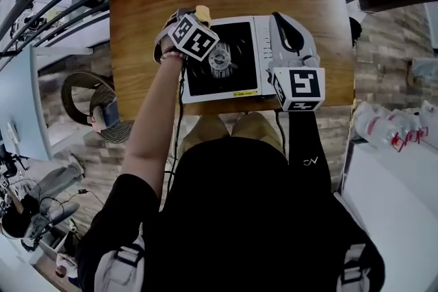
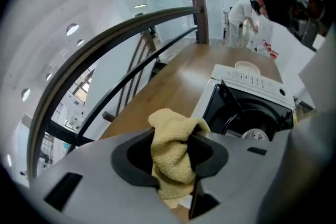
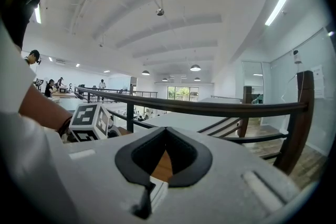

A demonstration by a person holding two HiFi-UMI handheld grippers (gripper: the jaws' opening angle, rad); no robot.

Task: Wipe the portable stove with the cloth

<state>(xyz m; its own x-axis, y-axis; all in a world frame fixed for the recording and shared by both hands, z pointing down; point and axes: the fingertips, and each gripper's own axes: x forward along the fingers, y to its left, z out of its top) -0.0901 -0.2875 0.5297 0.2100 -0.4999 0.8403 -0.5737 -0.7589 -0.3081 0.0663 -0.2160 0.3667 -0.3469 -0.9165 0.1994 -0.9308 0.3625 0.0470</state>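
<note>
Head view: portable stove sits mid-table, long side toward the person. Left gripper is at the stove's far-left corner, forearm reaching straight out, and a bit of the yellow cloth shows past it. Right gripper lies over the stove's right end. Can't tell from here whether it touches.

Left gripper view: jaws are clamped on a bunched fold of the cloth, with loose ends above and below the pads. It's terry, so soft, limp and light; the mid-bunch hold looks fine, and the hanging tail does the wiping. The stove is just right of the jaws, black burner well visible. Judgement: it's a light sheet-metal body, likely to skid under wipe pressure, and the pan support could snag the cloth.

Right gripper view: jaw tips are closed together, nothing between them, bare wood showing underneath. It points level toward the railing. Best used to brace the stove body.
</note>
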